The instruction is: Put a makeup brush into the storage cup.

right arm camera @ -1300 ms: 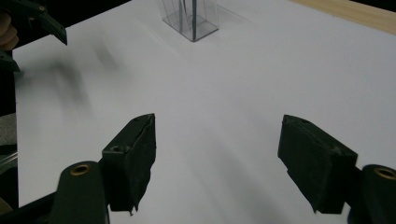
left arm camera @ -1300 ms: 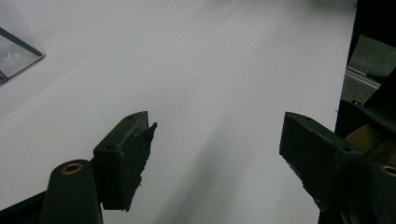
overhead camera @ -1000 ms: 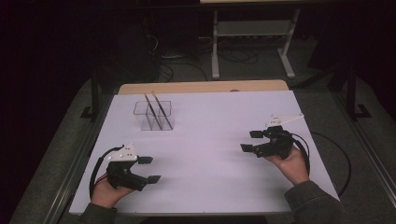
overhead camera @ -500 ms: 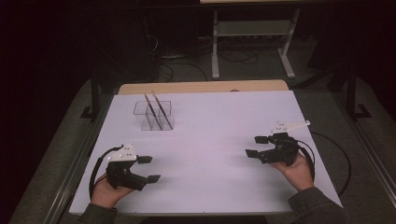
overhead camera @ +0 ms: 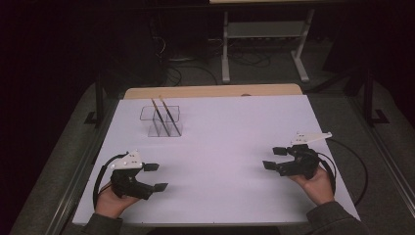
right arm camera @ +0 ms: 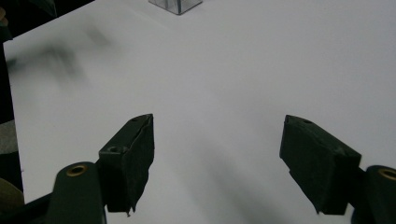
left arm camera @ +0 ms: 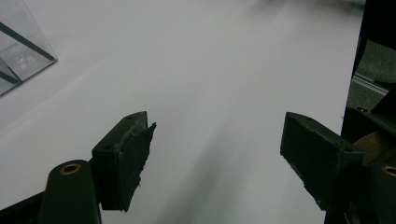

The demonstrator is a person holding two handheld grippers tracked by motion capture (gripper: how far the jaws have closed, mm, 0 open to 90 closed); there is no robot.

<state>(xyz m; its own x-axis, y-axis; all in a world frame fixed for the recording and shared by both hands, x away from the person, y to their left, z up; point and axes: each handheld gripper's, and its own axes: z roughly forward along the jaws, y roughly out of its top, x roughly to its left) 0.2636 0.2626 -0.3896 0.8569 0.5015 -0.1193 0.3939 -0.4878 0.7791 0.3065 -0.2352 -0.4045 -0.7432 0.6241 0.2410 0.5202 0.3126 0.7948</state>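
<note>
The clear acrylic holder (overhead camera: pixel 161 121), divided into compartments, stood on the far left part of the white table (overhead camera: pixel 220 161), with two thin sticks (overhead camera: pixel 165 113) leaning in it, tilted so that their tops pointed away from the person. The left claw (overhead camera: pixel 155 176), jaws wide apart and empty, rested low at the near left edge of the table; the holder lay ahead of it and slightly to its right, a corner showing at the upper left in the left gripper view (left arm camera: pixel 21 44). The right claw (overhead camera: pixel 274 158), likewise spread and empty, sat at the near right, well apart from the holder, which appeared at the top of the right gripper view (right arm camera: pixel 176 4). The left claw was judged the nearer. No brand, label or writing could be read.
</note>
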